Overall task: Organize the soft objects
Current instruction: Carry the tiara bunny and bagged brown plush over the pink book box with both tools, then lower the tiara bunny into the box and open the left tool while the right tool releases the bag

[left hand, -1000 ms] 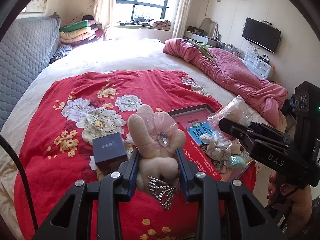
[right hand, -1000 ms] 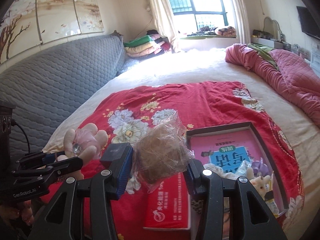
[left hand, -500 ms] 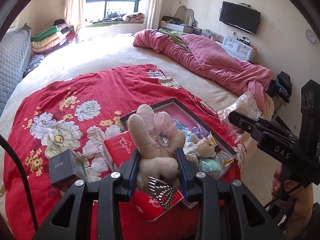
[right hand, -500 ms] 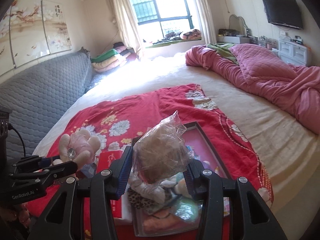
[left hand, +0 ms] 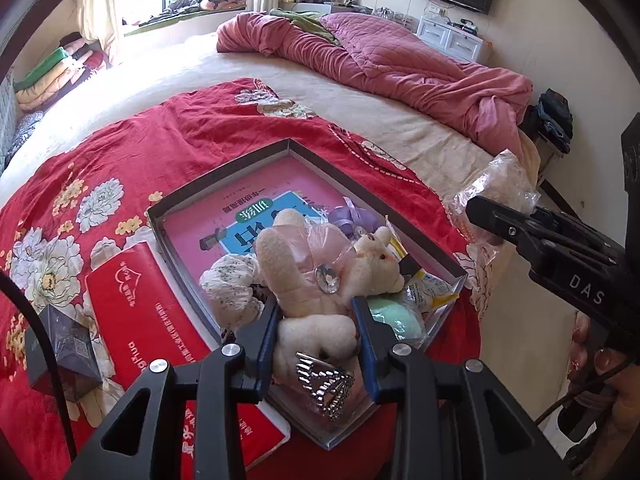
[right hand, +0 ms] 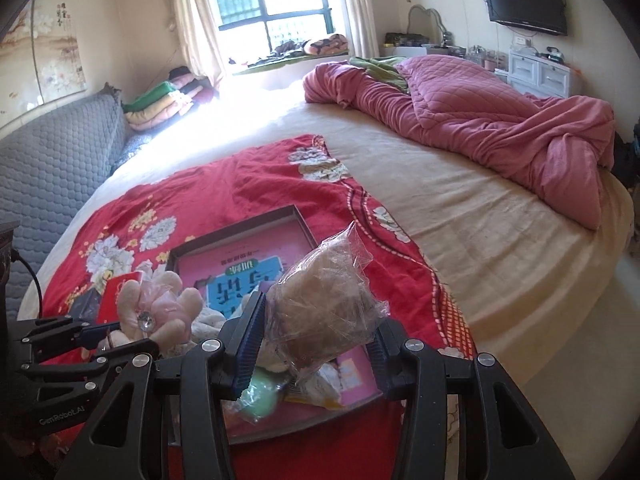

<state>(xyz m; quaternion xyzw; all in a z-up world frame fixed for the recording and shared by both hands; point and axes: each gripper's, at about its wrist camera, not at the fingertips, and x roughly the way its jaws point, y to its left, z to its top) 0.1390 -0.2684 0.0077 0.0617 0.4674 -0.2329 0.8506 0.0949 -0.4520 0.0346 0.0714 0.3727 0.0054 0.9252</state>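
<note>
Red pack [left hand: 160, 344] lies left of the tray [left hand: 224, 176] on the bed. Left gripper [left hand: 316, 320]: jaws pinch the bunny [left hand: 304, 276] above the tray's crowded near end. Right gripper [right hand: 316, 344]: jaws pinch the bagged toy [right hand: 320, 304], also over the tray. Risk: dropped onto that heap, either could roll over the low rim.

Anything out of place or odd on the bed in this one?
Nothing spilled or damaged. Only oddity: hard items among the soft toys. A red book and a small dark box lie on the red floral blanket beside the shallow tray.
</note>
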